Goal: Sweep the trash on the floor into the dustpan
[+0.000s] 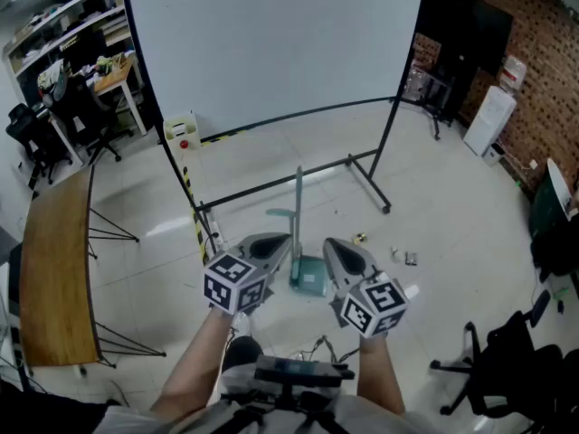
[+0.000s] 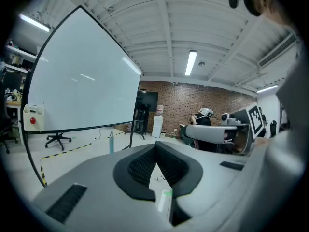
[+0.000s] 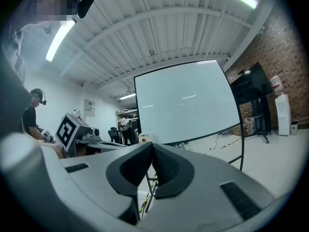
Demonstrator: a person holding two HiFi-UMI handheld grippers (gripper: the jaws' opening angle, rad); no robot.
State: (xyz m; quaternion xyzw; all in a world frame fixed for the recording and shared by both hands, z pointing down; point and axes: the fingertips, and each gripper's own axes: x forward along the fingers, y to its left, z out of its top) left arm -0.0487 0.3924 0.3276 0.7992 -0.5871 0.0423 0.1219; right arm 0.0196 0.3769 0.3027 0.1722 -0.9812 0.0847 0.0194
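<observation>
**Dustpan on the floor, both tools shut and empty**

The green dustpan [image 1: 308, 277] sits on the pale floor [image 1: 434, 233] just ahead of the person, a tall handle [image 1: 298, 208] standing up from it. A few bits of trash [image 1: 410, 259] lie scattered to its right, apart from it. The left gripper [image 1: 286, 241] and right gripper [image 1: 329, 243] hang either side above the pan, jaws pressed together on nothing. A big white screen [image 1: 271, 43] on a black frame stands behind.

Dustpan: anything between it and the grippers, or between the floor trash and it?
Nothing visible. The dustpan stands on bare floor just ahead of the shut, empty left gripper and right gripper. The trash lies to its right, open floor between; the whiteboard stand is further back.
</observation>
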